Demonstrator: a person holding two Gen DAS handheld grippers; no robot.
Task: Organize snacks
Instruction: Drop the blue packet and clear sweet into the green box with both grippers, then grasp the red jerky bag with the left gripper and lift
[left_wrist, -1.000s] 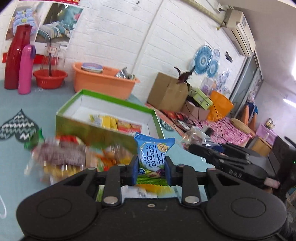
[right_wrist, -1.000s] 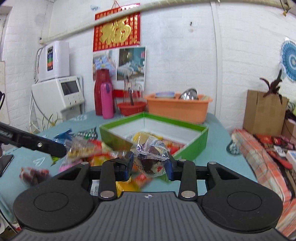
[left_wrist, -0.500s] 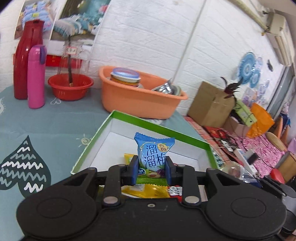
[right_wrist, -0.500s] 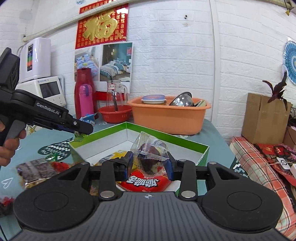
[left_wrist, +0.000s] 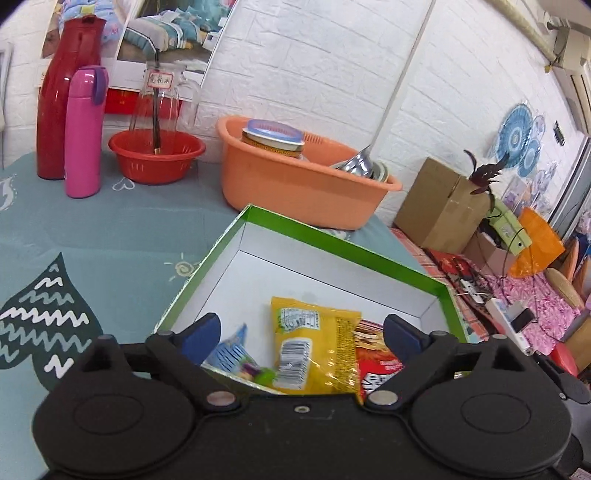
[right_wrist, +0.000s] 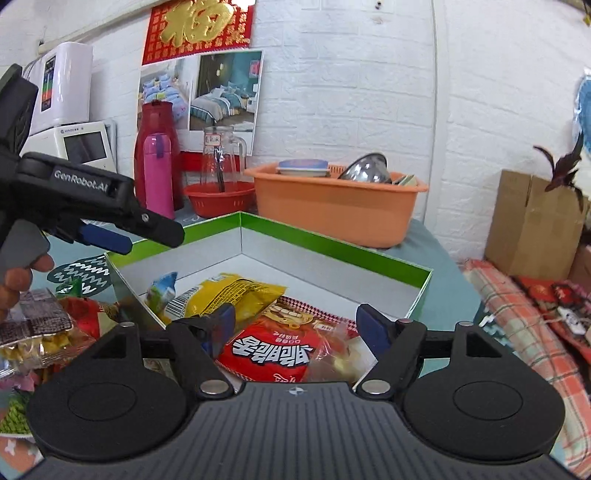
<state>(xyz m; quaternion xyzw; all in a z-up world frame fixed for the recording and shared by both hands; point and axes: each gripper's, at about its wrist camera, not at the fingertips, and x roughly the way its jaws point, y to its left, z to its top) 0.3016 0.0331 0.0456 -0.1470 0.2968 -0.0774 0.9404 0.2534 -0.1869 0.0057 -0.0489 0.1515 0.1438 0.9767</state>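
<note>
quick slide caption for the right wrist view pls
Open right gripper above the red Korean-lettered snack packet in the green-rimmed white box, open left gripper alongside.

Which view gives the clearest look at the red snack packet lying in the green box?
The right wrist view: the red snack packet lies between the open right gripper fingers, lettering fully visible, inside the green box. In the left wrist view only its corner shows, cut off by the gripper body.
</note>
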